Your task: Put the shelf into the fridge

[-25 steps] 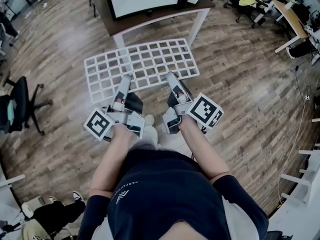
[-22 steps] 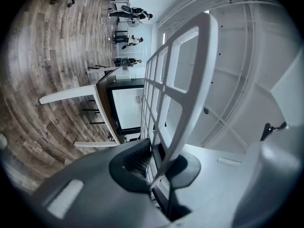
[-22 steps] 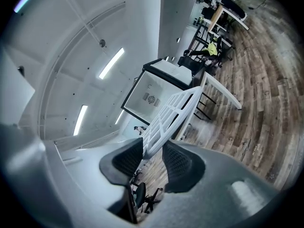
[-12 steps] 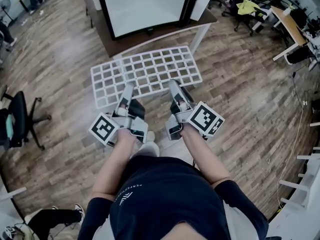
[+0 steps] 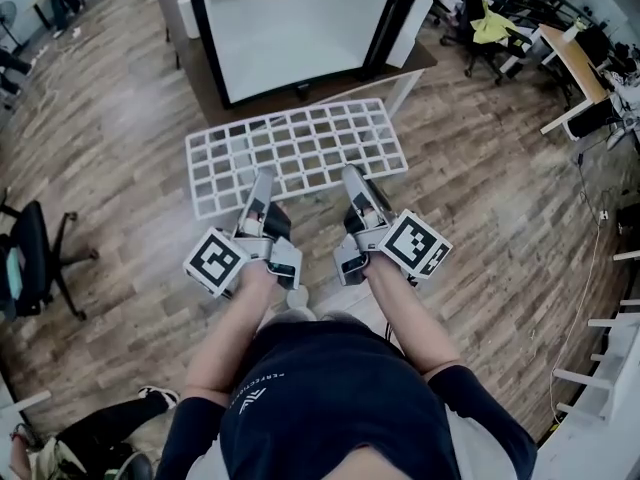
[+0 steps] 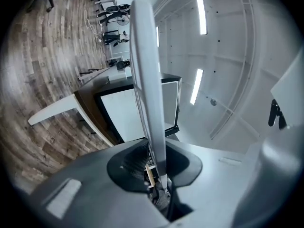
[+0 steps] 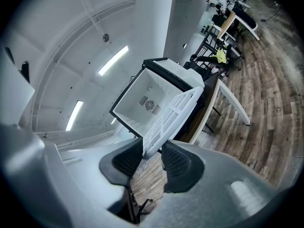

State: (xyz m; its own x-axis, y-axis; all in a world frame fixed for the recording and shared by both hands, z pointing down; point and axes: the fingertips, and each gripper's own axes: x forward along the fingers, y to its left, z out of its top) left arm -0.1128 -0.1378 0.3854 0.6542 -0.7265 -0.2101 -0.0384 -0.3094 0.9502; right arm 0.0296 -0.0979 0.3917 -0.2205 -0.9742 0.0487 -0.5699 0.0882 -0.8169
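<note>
Stiff, probably light lattice shelf [image 5: 296, 148], best held by its rim.
Left gripper [image 5: 262, 178] and right gripper [image 5: 352, 175] jaws pinch its near rim; the left's have just been opening.

The floor [image 5: 480, 198] is laid with wood-look planks in grey-brown tones. On it stands a counter [image 5: 418, 60] with a dark brown top and white legs, and the open fridge [image 5: 295, 23], white inside with a black frame, sits directly on that top. A black office chair [image 5: 35, 258] stands on the floor at the left. At the upper right stand a wood-topped desk [image 5: 570, 63] and more chairs, one with a yellow garment [image 5: 492, 26] draped over it. A thin cable [image 5: 590, 258] trails over the planks at the right.
</note>
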